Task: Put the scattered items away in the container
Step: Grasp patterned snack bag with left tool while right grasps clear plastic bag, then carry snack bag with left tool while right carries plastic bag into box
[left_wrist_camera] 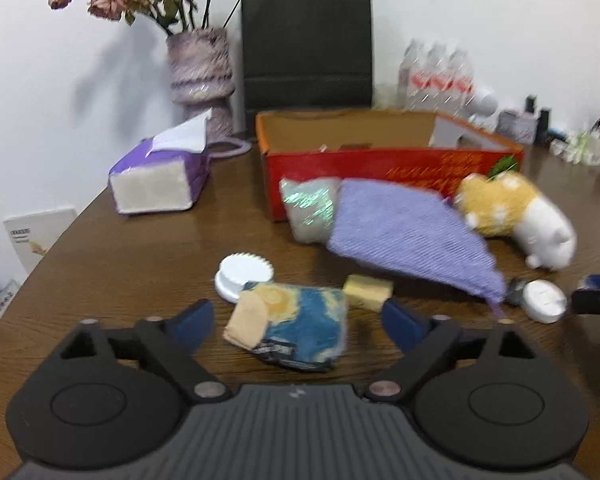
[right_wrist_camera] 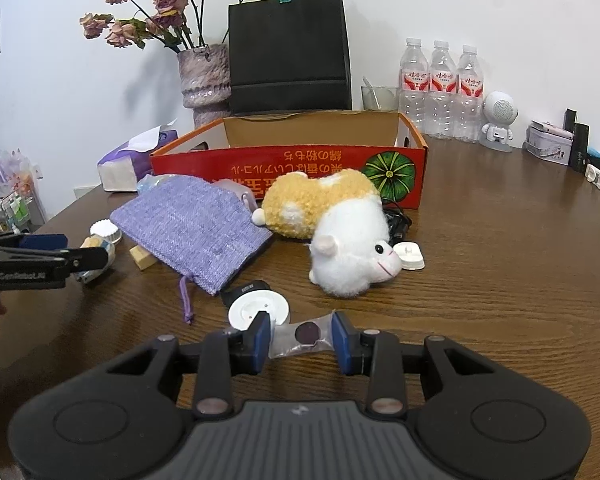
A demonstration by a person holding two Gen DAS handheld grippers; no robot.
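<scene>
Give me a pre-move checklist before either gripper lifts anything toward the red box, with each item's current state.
1. Left gripper jaws spread wide: ok.
2. Blue-and-yellow packet lies between the left fingers, not clamped: ok.
3. Right gripper closed on the clear packet with a dark disc: ok.
4. Red box open on top, with room inside: ok.
5. Path to the box free: not ok, the plush toy and purple knit pouch lie in front.
6. White round case clear of the right fingers: cannot tell.

Open red cardboard box [right_wrist_camera: 288,168] upright at table's rear; purple knit pouch [right_wrist_camera: 192,228], plush hamster [right_wrist_camera: 340,228] lying before it
</scene>
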